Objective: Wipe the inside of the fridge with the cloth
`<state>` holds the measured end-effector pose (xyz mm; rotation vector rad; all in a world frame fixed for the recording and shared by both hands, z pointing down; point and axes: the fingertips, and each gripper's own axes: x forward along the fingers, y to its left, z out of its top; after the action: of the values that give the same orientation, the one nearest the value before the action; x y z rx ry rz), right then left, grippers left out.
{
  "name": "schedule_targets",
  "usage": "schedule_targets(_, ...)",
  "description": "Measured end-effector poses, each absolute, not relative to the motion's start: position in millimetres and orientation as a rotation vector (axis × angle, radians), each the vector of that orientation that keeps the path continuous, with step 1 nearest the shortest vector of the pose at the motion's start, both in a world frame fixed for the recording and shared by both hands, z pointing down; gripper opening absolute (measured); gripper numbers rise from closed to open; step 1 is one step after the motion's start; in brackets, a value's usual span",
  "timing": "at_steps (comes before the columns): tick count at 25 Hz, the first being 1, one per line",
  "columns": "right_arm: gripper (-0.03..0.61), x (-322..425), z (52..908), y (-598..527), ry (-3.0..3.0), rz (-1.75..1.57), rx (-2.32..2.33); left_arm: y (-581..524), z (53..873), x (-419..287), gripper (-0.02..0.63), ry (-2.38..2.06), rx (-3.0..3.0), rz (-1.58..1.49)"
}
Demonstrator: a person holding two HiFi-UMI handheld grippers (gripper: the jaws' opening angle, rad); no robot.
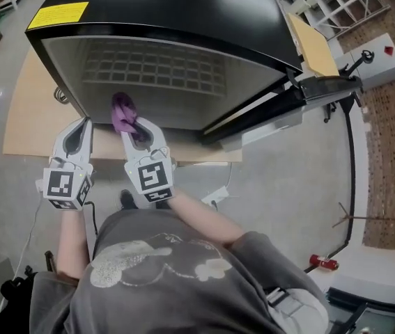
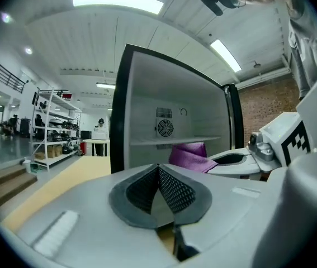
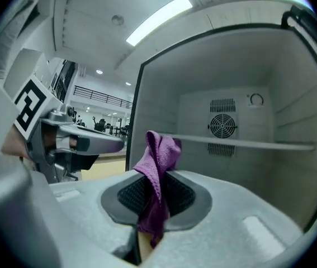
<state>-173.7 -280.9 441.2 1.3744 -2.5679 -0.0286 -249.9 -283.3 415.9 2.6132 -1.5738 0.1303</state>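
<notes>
Purple cloth is pinched between the closed jaws of the right gripper, and its loose end stands up above them, at the lower edge of the open fridge, a little left of the frame centre. In the right gripper view the cloth rises from the right gripper and covers a part of the grey fridge interior behind it. There a thin shelf crosses from side to side in front of a round fan grille on the back wall. The left gripper is just beside the right one, at its left, and its jaws are pressed together with nothing between them, as the left gripper view shows. It points to the left edge of the fridge opening. The fridge door is swung out at the right of the frame. The fridge has a black top with a yellow label at the upper left, and it stands on a wooden board on the grey floor. A black cable runs down the right side, with a small red object near its lower end. At the upper right stands a white box with a red button. At the left of the left gripper view there is a storage rack.
</notes>
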Motion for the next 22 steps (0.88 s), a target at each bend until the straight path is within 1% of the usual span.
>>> schedule_targets(10,0.043,-208.9,484.4,-359.2,-2.501,0.011,1.38,-297.4,431.3,-276.3,0.017,-1.613,2.545,0.119)
schedule_targets(17,0.043,-231.3,493.1,-413.4,-2.478,-0.037,1.393,-309.3,436.3,-289.5,0.017,-1.613,2.525,0.121)
schedule_targets(22,0.043,-245.7,491.2,-419.0,-2.524,-0.015,1.367,-314.4,437.2,-288.3,0.017,-1.598,2.533,0.123)
